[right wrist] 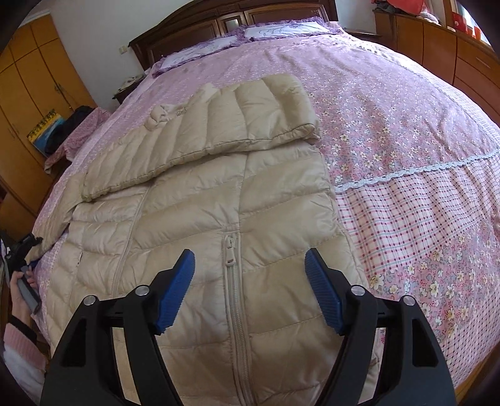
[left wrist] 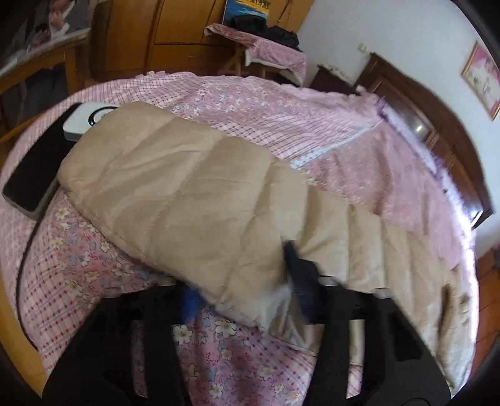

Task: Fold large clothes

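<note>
Right gripper (right wrist: 250, 290): jaws apart, nothing between them. It hovers over the near end of the beige down jacket (right wrist: 203, 225), the two blue pads straddling the zipper (right wrist: 232, 281) without touching the fabric.

Left gripper (left wrist: 247, 293): blurred in its own view. Jaws look clamped on the edge of the jacket's sleeve (left wrist: 175, 187), one pad on top of the quilting, the other under it; contact is a judgement, since the blur hides the pad faces.

Jacket lies front-up on the bed (right wrist: 406, 131), over the pink floral quilt. Its long axis follows the zipper, running from the right gripper away toward the headboard (right wrist: 218, 28). The far sleeve (right wrist: 225, 121) is already folded across the chest, far of the zipper top.

The left sleeve stretches out leftward, away from the body, toward a black tablet-like slab (left wrist: 34, 175) and a small white device (left wrist: 90, 120) on the quilt.

Judgement: the coming move turns on carrying that sleeve rightward across the zipper line. The left hand is nearer and already on it; the right sits over the hem, placed for the lengthwise fold.
</note>
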Motion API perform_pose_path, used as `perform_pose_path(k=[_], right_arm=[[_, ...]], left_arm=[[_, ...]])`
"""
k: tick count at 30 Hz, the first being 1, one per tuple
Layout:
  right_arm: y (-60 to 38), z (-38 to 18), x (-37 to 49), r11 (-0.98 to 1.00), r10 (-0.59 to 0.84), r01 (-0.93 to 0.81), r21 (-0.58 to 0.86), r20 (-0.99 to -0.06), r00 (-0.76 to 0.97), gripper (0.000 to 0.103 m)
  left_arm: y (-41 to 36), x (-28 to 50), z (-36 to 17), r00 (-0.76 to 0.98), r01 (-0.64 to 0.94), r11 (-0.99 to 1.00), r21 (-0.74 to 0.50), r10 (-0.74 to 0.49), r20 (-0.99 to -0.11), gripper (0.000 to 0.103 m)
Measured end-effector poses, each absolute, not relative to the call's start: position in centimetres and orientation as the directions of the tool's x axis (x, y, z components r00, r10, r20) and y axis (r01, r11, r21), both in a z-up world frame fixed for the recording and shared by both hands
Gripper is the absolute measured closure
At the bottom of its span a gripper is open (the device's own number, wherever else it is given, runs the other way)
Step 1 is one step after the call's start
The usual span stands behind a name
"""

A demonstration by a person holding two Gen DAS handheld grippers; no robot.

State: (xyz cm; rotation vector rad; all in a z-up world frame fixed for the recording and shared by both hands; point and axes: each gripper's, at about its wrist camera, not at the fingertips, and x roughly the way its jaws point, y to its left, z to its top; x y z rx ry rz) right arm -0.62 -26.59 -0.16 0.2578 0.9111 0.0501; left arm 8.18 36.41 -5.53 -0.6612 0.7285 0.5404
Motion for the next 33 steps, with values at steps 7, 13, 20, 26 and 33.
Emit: perform_pose_path(k=[7,13,20,26,33], right_arm=[[-25.8,0.9,-0.7,0.971,0.164,0.031,0.236,-0.756,0.634,0.017],[-25.8,0.7,-0.6,0.969,0.175,0.032,0.245,-0.772,0.611,0.008],[-26.1,0.9,-0.9,0.960,0.201,0.033,0.278,-0.768,0.609,0.008],[-27.0,1.4,-1.3,0.958,0.197,0.044,0.284,-0.761,0.618,0.008],[-28.7,2.0,-1.8,0.953,0.180,0.077,0.295,-0.748,0.639,0.008]], left_arm=[[34.7,6.4,-2.5,0.729,-0.548,0.722,-0.424,0.163,-0.665,0.095],[30.6,4.8,2.7,0.805,-0.420,0.823,-0.383,0.144,-0.575,0.096],[25.4,5.0,7.5,0.852,-0.269,0.905,-0.331,0.063,-0.520,0.097],[20.6,5.9,10.3,0.879,-0.140,0.929,-0.342,-0.042,-0.475,0.097],[13.5,7.3,12.8,0.886,0.026,0.946,-0.325,-0.172,-0.431,0.097]])
